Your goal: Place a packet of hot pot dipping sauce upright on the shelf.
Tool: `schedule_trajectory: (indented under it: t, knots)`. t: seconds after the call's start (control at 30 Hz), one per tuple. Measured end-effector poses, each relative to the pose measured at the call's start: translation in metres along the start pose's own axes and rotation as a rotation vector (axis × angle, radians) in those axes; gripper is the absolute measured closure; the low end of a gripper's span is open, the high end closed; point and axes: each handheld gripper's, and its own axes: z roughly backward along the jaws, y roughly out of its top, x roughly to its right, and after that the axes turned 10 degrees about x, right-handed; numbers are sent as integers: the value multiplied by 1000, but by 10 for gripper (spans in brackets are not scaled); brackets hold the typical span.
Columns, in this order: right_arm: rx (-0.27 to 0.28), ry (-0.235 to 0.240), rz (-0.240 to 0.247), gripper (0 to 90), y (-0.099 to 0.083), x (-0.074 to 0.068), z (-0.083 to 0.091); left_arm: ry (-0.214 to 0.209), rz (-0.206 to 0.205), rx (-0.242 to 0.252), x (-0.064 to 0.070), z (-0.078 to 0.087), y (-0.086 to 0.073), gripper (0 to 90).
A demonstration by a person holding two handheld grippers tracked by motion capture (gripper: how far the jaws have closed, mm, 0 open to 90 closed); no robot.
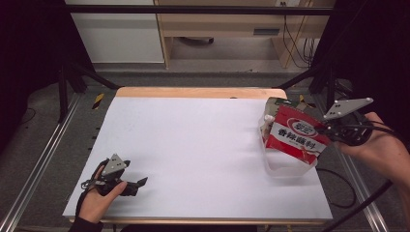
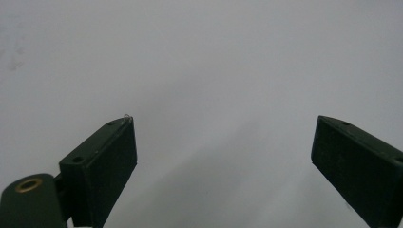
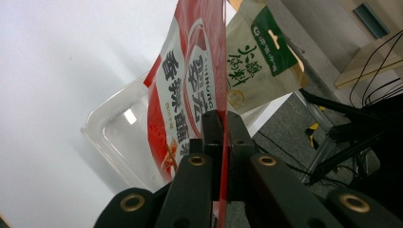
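A red and white snack pouch (image 1: 296, 136) with printed characters hangs over a clear plastic bin (image 1: 288, 169) at the table's right edge. My right gripper (image 1: 333, 131) is shut on the pouch's right edge; in the right gripper view the jaws pinch the red pouch (image 3: 183, 90) by its thin edge. A green and beige pouch (image 3: 256, 61) stands in the bin (image 3: 114, 137) behind the red one, its top (image 1: 278, 102) peeking out in the high view. My left gripper (image 1: 141, 182) rests on the white table sheet (image 1: 193, 140) at the near left, open, with nothing between its fingers (image 2: 102, 166).
The white sheet covers most of the wooden table (image 1: 193, 92), and its wide middle lies bare. Metal frame rails (image 1: 43, 154) run along both sides. Cables (image 1: 338, 193) trail off the table's right side.
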Motion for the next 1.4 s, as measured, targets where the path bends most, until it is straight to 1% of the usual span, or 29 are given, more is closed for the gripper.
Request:
schedule_trajectory:
  t: [0.13,0.23,0.33,0.43,0.5,0.63,1.07,1.1,1.17,1.3,1.37,1.4]
  knots:
    - [-5,15,0,900,-3,-3,-9,1,1,0,0,0,0,80]
    - [-23,25,5,900,-5,-6,-17,0,1,0,0,0,0,80]
    - [-35,33,-3,900,-8,-7,-23,-1,1,0,0,0,0,80]
    - [-51,37,0,900,-11,-8,-28,-1,0,0,0,0,0,80]
    - [-48,40,-11,900,-13,-8,-30,-2,0,-1,0,0,0,80]
    - [-44,40,-26,900,-17,-6,-31,-4,-1,-2,0,0,0,80]
    - [-52,43,-47,888,-26,-3,-29,-4,-1,-2,0,0,0,80]
    - [-52,45,-47,877,-26,-3,-29,-5,2,-2,0,0,0,80]
    - [-35,45,-48,826,-25,-3,-28,-5,6,-2,0,0,-1,80]
    - [-5,33,-43,696,-19,-5,-25,-7,8,-2,1,0,-1,80]
    - [7,24,-39,609,-16,-6,-24,-6,6,-1,1,0,-1,80]
    - [13,12,-40,560,-14,-6,-23,-6,5,-1,1,0,-1,80]
